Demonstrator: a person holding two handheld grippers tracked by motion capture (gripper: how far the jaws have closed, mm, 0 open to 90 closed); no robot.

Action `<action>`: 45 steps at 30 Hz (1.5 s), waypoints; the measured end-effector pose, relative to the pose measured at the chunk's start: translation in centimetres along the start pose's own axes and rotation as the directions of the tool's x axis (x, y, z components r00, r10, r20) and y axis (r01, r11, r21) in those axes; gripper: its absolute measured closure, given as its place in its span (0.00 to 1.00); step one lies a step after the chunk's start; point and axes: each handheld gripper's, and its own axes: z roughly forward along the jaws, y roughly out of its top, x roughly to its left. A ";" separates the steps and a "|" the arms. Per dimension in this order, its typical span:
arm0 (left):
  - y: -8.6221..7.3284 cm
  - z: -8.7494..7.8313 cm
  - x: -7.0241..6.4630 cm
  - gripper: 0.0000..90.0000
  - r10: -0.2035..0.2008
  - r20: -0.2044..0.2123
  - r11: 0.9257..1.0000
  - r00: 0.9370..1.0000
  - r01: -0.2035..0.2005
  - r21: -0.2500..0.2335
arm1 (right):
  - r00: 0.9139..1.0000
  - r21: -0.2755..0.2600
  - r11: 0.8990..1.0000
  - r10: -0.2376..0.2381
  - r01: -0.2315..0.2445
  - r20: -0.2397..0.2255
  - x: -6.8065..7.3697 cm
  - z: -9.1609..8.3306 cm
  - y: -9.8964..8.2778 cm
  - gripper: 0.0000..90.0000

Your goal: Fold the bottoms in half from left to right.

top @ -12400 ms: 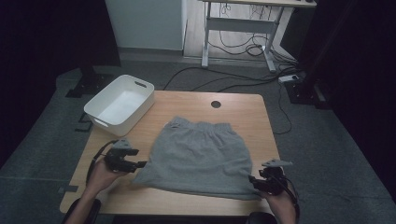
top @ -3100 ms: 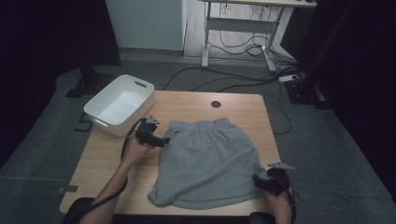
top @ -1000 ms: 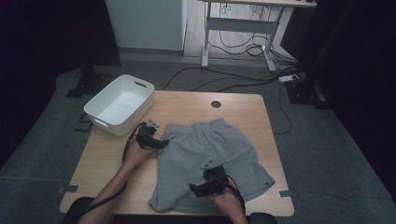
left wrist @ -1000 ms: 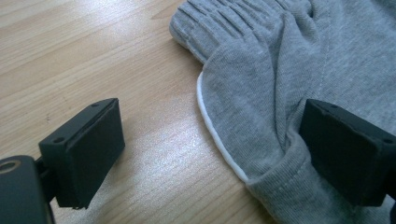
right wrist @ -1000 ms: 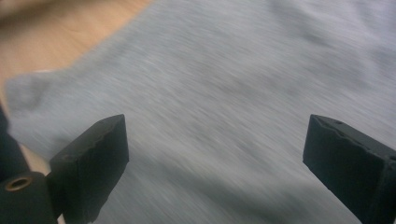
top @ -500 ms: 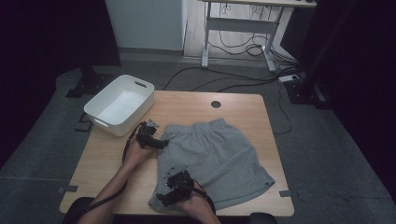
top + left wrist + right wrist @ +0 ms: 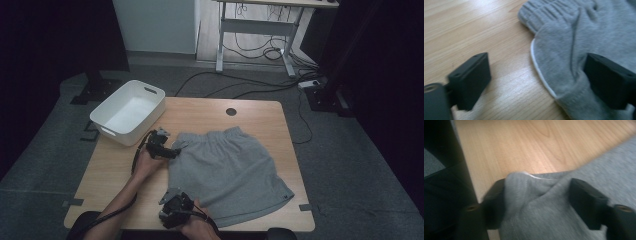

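Note:
Grey shorts [image 7: 230, 170] lie flat on the wooden table [image 7: 115, 170], waistband at the far side. My left gripper [image 7: 172, 150] rests at their far left corner. In the left gripper view it [image 7: 536, 77] is open: one jaw over bare wood, the other over the shorts [image 7: 579, 37], whose white-lined edge lies between them, and the jaws have just closed a little. My right gripper [image 7: 174, 202] is at the near left corner by the table's front edge. Its jaws [image 7: 537, 192] have just been closing and now press a bunched fold of the shorts [image 7: 544, 220].
A white plastic bin [image 7: 127, 112] stands at the table's far left corner, just beyond my left gripper. A round cable hole [image 7: 231, 111] sits near the far edge. Bare wood [image 7: 536, 142] shows beyond the right jaws, with the table's dark edge at their left.
My right gripper has slid left along the table's near edge to the shorts' near left corner, and its jaws have drawn in on the cloth. The left hand has stayed put.

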 end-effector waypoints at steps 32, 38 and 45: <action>-0.1 -7.9 -1.0 0.92 0.078 -0.090 0.997 0.993 -0.075 0.030 | 0.964 -0.073 0.996 0.022 -0.043 -0.266 -1.2 -1.4 1.5 0.93; 3.1 -7.6 -2.3 0.92 0.118 -0.083 0.993 0.990 -0.120 -0.017 | 0.981 -0.101 0.993 0.034 -0.054 -0.193 -3.0 -4.2 0.7 0.93; 7.0 -4.9 -4.8 0.92 0.175 -0.060 0.982 0.983 -0.179 -0.062 | 0.990 -0.122 0.985 0.114 -0.124 -0.087 -6.5 -8.0 -2.7 0.93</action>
